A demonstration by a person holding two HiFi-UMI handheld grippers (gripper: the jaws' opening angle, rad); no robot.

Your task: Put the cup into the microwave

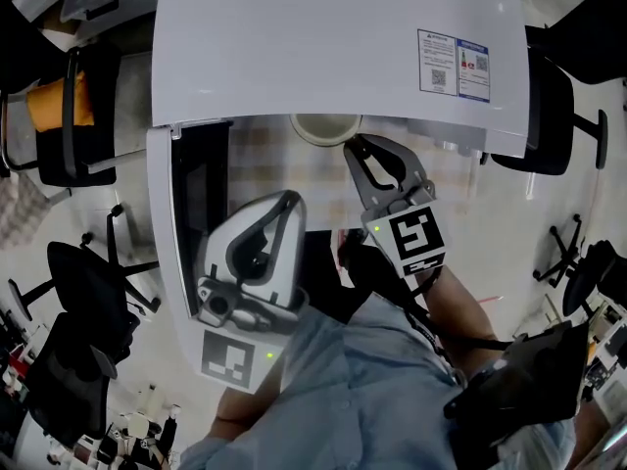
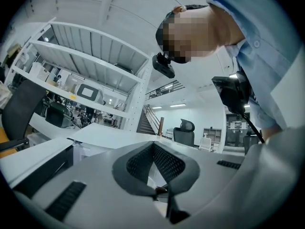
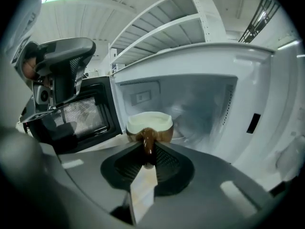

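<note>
- The microwave [image 3: 205, 104] stands with its door [image 3: 81, 116] swung out to the left, so the opening step looks done.
- The right tool [image 3: 148, 149] is clamped narrow on the brown handle [image 3: 148, 141] of the cup [image 3: 148, 125], a brown cup with a pale inside.
- In the right gripper view the cup sits at the near mouth of the cavity, with bare white walls beyond it.
- In the head view the cup [image 1: 325, 127] shows only as a half ring under the near edge of the microwave's top [image 1: 323, 37], with the right tool [image 1: 364, 160] just near of it.
- My reading is that the task is close to its end: what is left is to carry the cup further in, set it down, let go and draw the tool out.
- The left tool [image 2: 153, 149] is pressed together on nothing; it points up, away from the work, and hangs near the open door [image 1: 201, 194].
- No view shows the cup's base, so I cannot tell whether it rests on the cavity floor or hangs above it.
- The cavity floor is blurred behind the cup.
</note>
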